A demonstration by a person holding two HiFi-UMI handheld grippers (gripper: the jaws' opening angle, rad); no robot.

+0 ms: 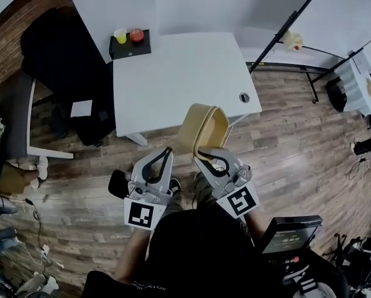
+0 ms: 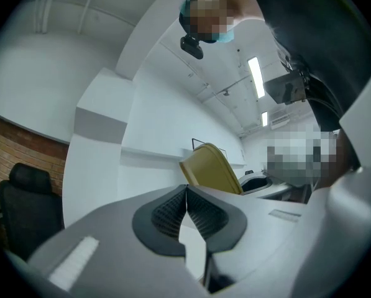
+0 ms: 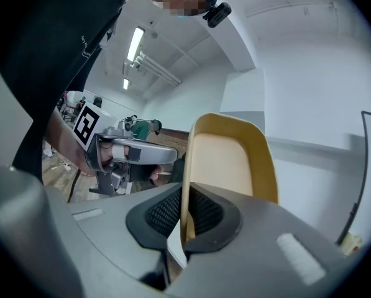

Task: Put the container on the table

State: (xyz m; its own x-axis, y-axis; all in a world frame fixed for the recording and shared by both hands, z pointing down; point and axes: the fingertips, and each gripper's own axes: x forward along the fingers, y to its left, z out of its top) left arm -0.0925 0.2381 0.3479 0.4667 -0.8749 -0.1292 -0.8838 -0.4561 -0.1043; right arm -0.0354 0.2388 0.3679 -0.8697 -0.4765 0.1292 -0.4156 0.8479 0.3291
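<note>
The right claw (image 1: 199, 155) pinches the container (image 1: 204, 128) by its rim, worktop (image 1: 173, 73) just ahead; the left claw (image 1: 167, 150) is pressed together, empty.

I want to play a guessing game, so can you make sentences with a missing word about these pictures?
1. The container is pinched at its rim by the hand-held gripper on the person's ____ side.
2. The left hand-held gripper has its jaws together and holds ____.
3. The table ahead is coloured ____.
4. The cup on the black tray is coloured ____.

Missing words: right; nothing; white; yellow.
</note>
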